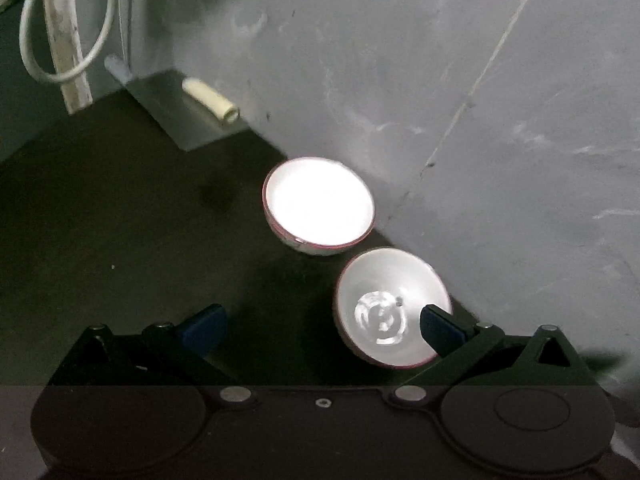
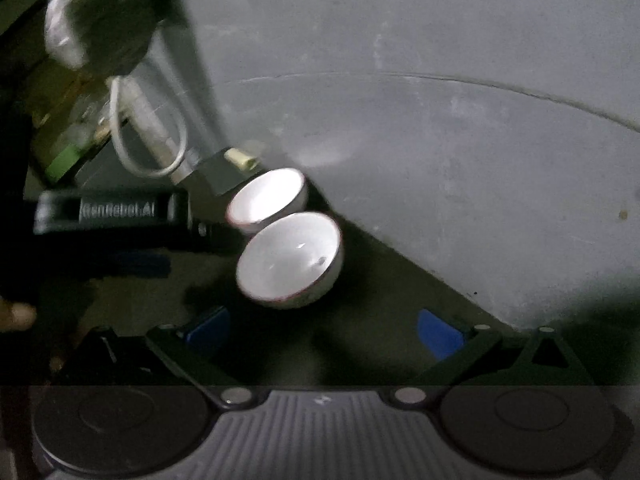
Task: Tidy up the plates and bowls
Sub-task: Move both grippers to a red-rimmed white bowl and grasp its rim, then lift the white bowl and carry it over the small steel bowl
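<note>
Two white bowls with thin red rims sit side by side on a dark counter against a grey wall. In the left wrist view the far bowl (image 1: 319, 210) is brightly lit. The near bowl (image 1: 384, 312) lies low and right, and has a glossy ring pattern inside. My left gripper (image 1: 322, 330) is open, with its right fingertip (image 1: 440, 330) over the near bowl's rim in the picture. In the right wrist view the near bowl (image 2: 290, 260) and far bowl (image 2: 266, 200) lie ahead of my right gripper (image 2: 323, 332), which is open and holds nothing.
A white cable loop (image 1: 64, 32) hangs at the back left. A cream tube (image 1: 212, 100) rests on a metal ledge (image 1: 172, 112). The left gripper's black body (image 2: 116, 210) crosses the right wrist view, below a plastic bag (image 2: 100, 12). The wall (image 1: 440, 80) closes off the right.
</note>
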### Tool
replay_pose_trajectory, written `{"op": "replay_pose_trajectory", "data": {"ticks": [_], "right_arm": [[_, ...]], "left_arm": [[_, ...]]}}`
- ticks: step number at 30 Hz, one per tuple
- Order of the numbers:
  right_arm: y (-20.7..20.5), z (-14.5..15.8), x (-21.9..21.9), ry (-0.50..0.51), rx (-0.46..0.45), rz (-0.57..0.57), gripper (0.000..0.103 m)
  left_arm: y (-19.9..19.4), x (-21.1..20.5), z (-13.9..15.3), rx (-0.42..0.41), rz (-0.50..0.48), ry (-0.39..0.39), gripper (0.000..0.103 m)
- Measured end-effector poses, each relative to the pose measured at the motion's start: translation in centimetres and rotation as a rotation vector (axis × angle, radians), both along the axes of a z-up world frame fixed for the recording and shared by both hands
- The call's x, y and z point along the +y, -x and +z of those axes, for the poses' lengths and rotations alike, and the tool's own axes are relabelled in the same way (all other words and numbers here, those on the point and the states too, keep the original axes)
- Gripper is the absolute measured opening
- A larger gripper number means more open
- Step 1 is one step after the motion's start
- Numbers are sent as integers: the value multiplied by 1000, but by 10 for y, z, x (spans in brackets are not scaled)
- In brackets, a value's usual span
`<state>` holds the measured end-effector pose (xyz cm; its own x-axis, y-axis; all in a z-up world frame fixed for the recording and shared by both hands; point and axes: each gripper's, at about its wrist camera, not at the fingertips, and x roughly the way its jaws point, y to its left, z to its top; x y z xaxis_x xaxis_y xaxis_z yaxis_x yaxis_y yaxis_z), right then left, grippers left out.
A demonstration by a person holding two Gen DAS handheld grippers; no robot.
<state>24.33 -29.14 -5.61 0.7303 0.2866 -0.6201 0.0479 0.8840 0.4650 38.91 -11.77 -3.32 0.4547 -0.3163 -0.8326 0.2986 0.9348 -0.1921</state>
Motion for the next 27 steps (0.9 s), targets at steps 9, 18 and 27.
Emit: {"op": "replay_pose_trajectory", "data": {"ticks": [9, 18, 27], "right_arm": [[-36, -7, 5, 6, -8, -57, 92], [-42, -12, 9, -17, 28, -20, 54], [-44, -18, 6, -64, 43, -12, 28]], "left_arm": [[-15, -5, -10, 3, 26, -58, 102], [-19, -5, -18, 76, 22, -25, 62], [-19, -4, -29, 138, 48, 82, 23]]}}
